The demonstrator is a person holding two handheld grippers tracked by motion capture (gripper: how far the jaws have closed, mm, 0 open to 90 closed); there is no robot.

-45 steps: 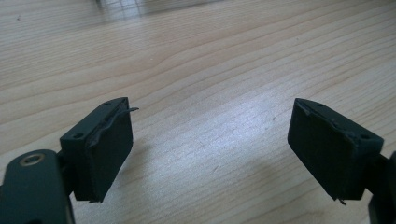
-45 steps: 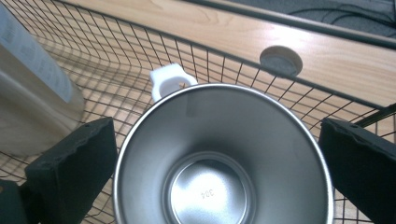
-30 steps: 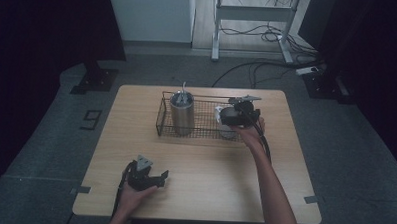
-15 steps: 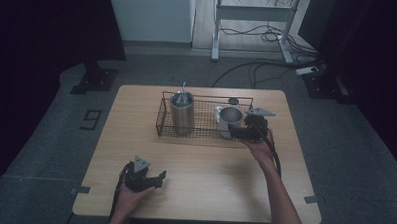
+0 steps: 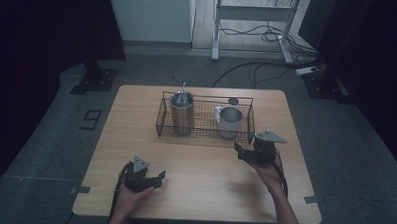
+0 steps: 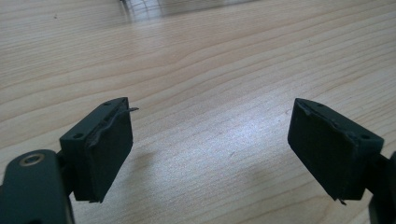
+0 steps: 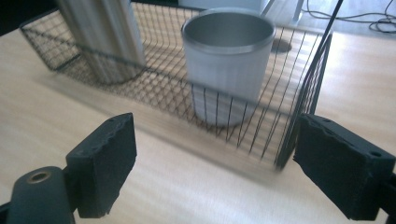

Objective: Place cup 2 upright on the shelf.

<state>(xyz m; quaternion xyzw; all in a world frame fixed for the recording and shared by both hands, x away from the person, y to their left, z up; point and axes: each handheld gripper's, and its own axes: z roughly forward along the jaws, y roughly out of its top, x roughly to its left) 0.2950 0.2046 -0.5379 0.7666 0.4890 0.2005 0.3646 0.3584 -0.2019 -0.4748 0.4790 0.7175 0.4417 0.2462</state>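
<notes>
High view | 1 basket [image 5: 205, 134] | 1 tumbler [image 5: 182, 115] | 1 mug [image 5: 229, 122] | left claw [image 5: 159, 178] released | right claw [image 5: 238, 151] closing, empty

The right gripper view is smeared by motion: the wire basket [image 7: 299, 107] streaks along its near wall and its mesh doubles. Inside the basket, the tall metal canister [image 7: 105, 37] is cut off by the top edge, so its lid and whatever stands in it cannot be made out here. The steel mug [image 7: 229, 65] stands behind the basket's near wall, its base veiled by blurred wire and its handle turned out of sight.

In the high view, a small dark round thing [image 5: 233, 101] just beyond the basket is too small to identify. The thin stalks [image 5: 183, 86] rising from the canister are too fine to name. In the left gripper view only a blurred corner of the basket reaches in at the top edge.
</notes>
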